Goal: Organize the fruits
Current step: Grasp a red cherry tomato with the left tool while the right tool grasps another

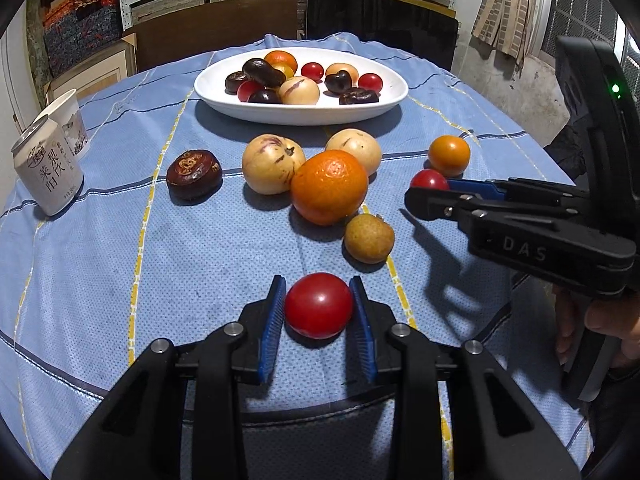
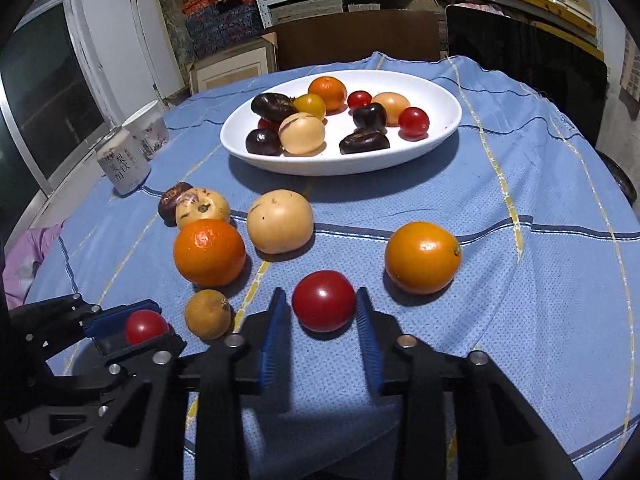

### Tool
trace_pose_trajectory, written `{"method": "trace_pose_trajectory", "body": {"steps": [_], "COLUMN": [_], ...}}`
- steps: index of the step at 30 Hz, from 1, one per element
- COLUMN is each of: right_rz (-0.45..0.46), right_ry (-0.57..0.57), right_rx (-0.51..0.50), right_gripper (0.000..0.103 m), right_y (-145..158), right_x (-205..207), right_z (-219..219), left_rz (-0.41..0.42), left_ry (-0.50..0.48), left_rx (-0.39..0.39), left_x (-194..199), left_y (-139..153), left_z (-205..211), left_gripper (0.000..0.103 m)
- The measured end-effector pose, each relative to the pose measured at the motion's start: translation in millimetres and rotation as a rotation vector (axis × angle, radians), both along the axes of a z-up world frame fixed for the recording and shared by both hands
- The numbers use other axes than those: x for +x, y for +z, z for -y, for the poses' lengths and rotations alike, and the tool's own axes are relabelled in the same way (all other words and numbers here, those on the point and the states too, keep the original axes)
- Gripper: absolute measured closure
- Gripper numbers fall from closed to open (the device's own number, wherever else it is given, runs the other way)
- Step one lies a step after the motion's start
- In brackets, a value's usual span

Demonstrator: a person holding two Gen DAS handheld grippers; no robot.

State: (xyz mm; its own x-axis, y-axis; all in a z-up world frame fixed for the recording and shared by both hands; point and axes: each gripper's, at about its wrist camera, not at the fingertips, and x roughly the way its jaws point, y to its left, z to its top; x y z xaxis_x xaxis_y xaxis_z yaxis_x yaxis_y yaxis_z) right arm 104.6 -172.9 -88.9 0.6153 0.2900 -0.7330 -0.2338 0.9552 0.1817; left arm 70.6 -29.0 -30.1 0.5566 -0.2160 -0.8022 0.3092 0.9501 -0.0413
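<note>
Left wrist view: the left gripper (image 1: pixel 319 308) is seen pinching a red tomato (image 1: pixel 319 305) between its blue pads, the fruit resting on the blue-clothed bench (image 1: pixel 120 260). Beyond it lie a small brown fruit (image 1: pixel 369 238), a large orange (image 1: pixel 329 187), two pale striped fruits and a dark chestnut-like fruit (image 1: pixel 194 173). Farther back, a white dish (image 1: pixel 224 98) is already filled with mixed fruit. At the right, the right gripper (image 1: pixel 430 184), held by a hand (image 1: pixel 600 332), is closed on a second small red tomato (image 1: pixel 429 179). A drink can (image 1: pixel 47 172) stands at the left edge.

Right wrist view: a second tomato (image 2: pixel 324 301) is shown pinched between the right gripper (image 2: pixel 323 312) pads, with a smaller orange (image 2: pixel 422 257) just beyond to the right. The left gripper (image 2: pixel 132 328) appears at lower left, pressed onto its own tomato (image 2: pixel 146 326). The dish (image 2: pixel 440 92) sits well behind.

The pick-up step appears to be in hand, both tomatoes gripped but not yet lifted. Next, each likely needs to be raised clear of neighbouring fruit and carried to a free spot in the dish.
</note>
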Motion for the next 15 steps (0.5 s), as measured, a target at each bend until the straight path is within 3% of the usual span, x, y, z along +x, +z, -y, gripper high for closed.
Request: {"method": "trace_pose_trajectory", "body": {"steps": [7,15], "right_rz": [0.044,0.089], "right_ry": [-0.002,0.010], "right_rx": [0.073,0.110], "right_gripper": [0.072,0.072], "right_y": [12.9,24.8], "right_x": [-11.7,-17.0], "right_z": [14.0,18.9], "left_rz": [-0.042,0.005], "left_ry": [0.016,-0.001], "left_rx": [-0.043,-0.033], "left_x": [1.1,-9.1], "left_y": [4.9,21.3], "left_z": [-4.5,-2.3], "left_gripper": [0.072,0.073]}}
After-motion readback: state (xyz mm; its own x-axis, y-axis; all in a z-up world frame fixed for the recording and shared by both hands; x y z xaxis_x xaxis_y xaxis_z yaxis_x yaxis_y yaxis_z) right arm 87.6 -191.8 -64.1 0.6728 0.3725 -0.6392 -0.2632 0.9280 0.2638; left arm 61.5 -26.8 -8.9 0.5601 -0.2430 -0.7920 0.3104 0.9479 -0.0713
